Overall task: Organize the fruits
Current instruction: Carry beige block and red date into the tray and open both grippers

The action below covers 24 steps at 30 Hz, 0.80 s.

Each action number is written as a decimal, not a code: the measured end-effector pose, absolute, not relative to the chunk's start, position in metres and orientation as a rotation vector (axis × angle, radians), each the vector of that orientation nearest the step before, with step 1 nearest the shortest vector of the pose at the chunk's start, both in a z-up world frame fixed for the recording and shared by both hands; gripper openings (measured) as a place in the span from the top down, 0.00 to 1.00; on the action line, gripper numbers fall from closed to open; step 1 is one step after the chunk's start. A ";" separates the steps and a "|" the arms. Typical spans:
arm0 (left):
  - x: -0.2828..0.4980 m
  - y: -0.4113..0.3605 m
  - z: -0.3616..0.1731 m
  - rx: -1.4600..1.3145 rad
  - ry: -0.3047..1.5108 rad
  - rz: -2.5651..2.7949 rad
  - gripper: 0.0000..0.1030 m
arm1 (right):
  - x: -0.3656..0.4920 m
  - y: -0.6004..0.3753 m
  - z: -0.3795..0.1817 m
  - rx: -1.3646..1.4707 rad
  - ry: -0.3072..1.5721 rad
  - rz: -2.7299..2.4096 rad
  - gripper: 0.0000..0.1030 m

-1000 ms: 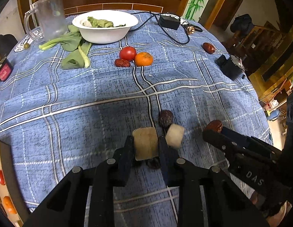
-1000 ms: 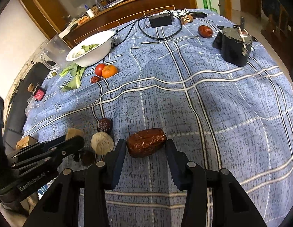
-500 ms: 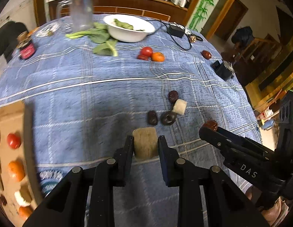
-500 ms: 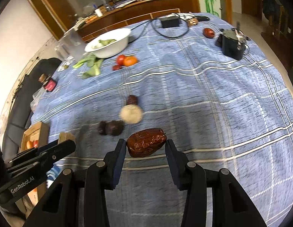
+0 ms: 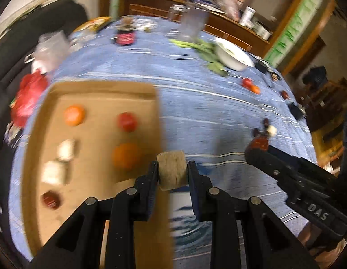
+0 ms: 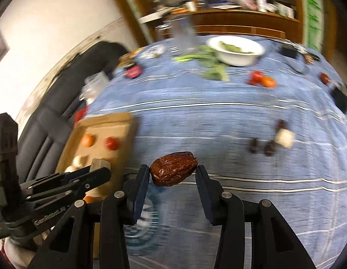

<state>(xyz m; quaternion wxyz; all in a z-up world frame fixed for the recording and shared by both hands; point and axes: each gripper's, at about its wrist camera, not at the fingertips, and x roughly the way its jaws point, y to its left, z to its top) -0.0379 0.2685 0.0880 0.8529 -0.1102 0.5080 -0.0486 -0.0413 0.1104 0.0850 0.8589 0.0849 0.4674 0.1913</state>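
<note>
Left gripper clamping pale fibrous chunk, wrinkled date

The right gripper clamps a wrinkled red date between its two fingers, lengthwise, above the blue checked tablecloth. At lower left the left gripper carries a pale tan chunk over the near corner of a cardboard tray. In the tray lie an orange, a tomato and whitish pieces. To the right on the cloth sit dark dates touching a white chunk. Farther back stand a white bowl with greens, leafy vegetables beside it, and a tomato-and-orange pair. The whole view is motion-blurred.
</note>
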 end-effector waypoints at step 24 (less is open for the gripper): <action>-0.097 0.372 0.048 -0.251 1.161 0.067 0.75 | -0.103 0.265 0.038 -0.100 1.105 0.691 0.58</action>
